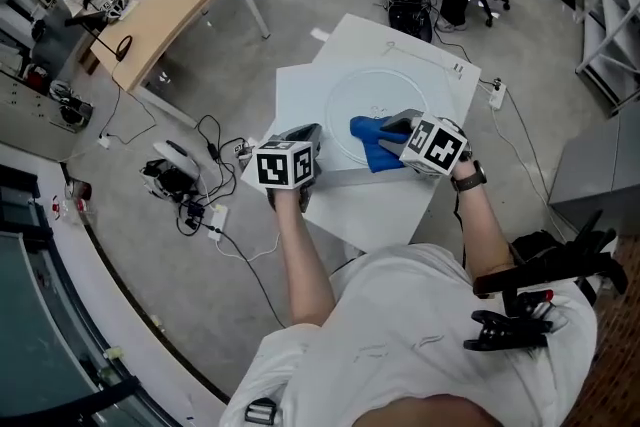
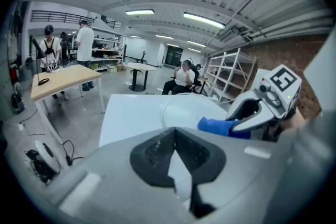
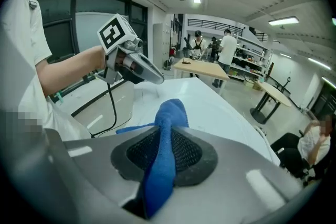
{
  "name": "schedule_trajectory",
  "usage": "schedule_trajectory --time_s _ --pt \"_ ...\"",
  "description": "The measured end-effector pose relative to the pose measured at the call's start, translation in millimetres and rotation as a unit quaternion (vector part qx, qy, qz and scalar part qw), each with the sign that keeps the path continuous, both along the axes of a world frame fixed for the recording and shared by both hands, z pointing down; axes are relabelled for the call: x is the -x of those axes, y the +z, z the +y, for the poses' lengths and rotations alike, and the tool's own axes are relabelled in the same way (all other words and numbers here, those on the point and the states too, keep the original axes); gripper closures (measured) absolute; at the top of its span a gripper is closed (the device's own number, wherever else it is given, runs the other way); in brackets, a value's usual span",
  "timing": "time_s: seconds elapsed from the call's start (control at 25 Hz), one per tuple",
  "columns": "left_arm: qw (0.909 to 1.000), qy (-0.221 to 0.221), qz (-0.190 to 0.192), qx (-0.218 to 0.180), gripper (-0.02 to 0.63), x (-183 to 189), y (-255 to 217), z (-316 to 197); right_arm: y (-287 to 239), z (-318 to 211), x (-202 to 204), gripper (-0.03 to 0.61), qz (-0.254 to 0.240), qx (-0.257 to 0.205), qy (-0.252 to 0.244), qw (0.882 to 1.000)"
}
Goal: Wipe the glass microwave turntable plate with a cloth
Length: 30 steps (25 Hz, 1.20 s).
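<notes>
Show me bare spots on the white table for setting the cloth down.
Bare: the strip of table between the glass plate and the left edge. Crowded: the near edge, with left gripper, right gripper and blue cloth.

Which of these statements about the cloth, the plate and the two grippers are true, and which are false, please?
1. The right gripper grips the blue cloth between its fingers. True.
2. The left gripper is lifting the glass plate. False: the plate lies flat on the white table, and the left gripper is apart from it and holds nothing.
3. In the head view, the cloth overlaps the plate's near edge. True.
4. The cloth is spread over the whole plate. False: it is bunched at the near edge, and most of the plate is bare.
</notes>
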<state>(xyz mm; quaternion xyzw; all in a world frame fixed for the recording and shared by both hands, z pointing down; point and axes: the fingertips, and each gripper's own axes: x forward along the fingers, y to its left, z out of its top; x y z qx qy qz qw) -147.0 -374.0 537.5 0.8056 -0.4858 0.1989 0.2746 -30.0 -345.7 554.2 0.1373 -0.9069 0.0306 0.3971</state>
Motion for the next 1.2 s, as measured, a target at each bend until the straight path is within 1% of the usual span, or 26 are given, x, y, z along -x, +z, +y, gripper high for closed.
schedule_trajectory --time_s 0.12,0.2,0.36,0.48,0.56,0.64,0.72,0.8,0.88,1.0,1.08,1.2 --pt "0.9999 -0.012 -0.002 -0.005 0.611 10 -4 2 4 -15 40 0.508 -0.004 -0.002 -0.030 1.000" --pt "0.9998 -0.018 -0.005 -0.007 0.611 15 -5 4 2 -26 62 0.506 -0.008 -0.003 -0.032 0.999" --pt "0.9995 -0.030 -0.007 -0.011 0.611 29 -8 9 4 -63 92 0.505 -0.002 -0.009 0.000 1.000" --pt "0.9991 -0.039 -0.007 -0.014 0.611 41 -8 15 7 -92 98 0.508 0.004 -0.023 0.036 0.999" --pt "0.9989 -0.045 -0.007 -0.014 0.611 46 -8 17 12 -114 86 0.508 0.014 -0.028 0.072 0.997" --pt "0.9987 -0.049 -0.006 -0.015 0.611 49 -8 18 15 -136 64 0.506 0.029 -0.043 0.114 0.992" --pt "0.9987 -0.048 -0.004 -0.018 0.611 49 -10 20 20 -151 30 0.506 0.053 -0.049 0.161 0.984" --pt "0.9986 -0.047 -0.003 -0.022 0.611 49 -11 20 22 -154 1 0.506 0.059 -0.042 0.190 0.979" --pt "0.9986 -0.048 -0.003 -0.024 0.611 51 -11 20 20 -150 -19 0.506 0.051 -0.036 0.198 0.978" --pt "0.9989 -0.041 0.000 -0.023 0.611 45 -9 15 15 -135 -45 0.506 0.052 -0.041 0.195 0.978" --pt "0.9993 -0.030 0.001 -0.022 0.611 36 -7 12 12 -120 -58 0.506 0.051 -0.044 0.188 0.980" --pt "0.9998 -0.008 0.001 -0.020 0.611 17 -6 6 9 -90 -73 0.506 0.046 -0.033 0.176 0.983"
